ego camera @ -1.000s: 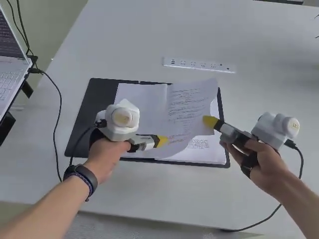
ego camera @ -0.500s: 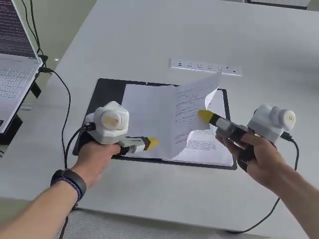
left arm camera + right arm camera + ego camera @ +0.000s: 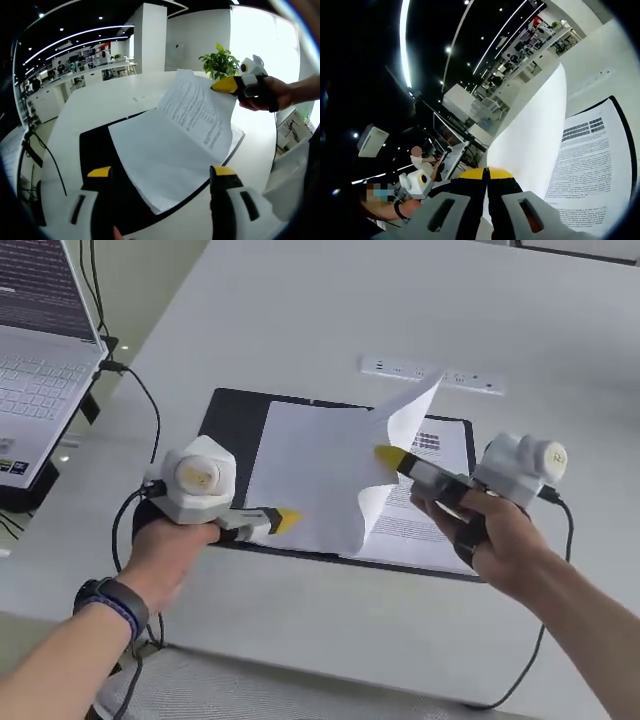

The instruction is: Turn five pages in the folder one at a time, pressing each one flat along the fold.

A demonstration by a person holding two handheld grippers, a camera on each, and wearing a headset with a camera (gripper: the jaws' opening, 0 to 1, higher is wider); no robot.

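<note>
A black folder lies open on the white table with printed sheets in it. My right gripper is shut on the edge of one sheet, which stands lifted and curls leftward over the fold. In the right gripper view the jaws are pressed together, with the printed right-hand page lying flat beyond. My left gripper hovers open at the folder's front edge, left of the fold, holding nothing. The left gripper view shows the raised sheet between my open left gripper and the right gripper.
A laptop stands at the table's left, with cables trailing toward the front edge. A white power strip lies behind the folder. A potted plant stands in the room beyond the table.
My right gripper has carried the lifted sheet leftward, past upright and over the fold. The left gripper has drawn back to the left along the folder's front edge. The head camera also shifted.
</note>
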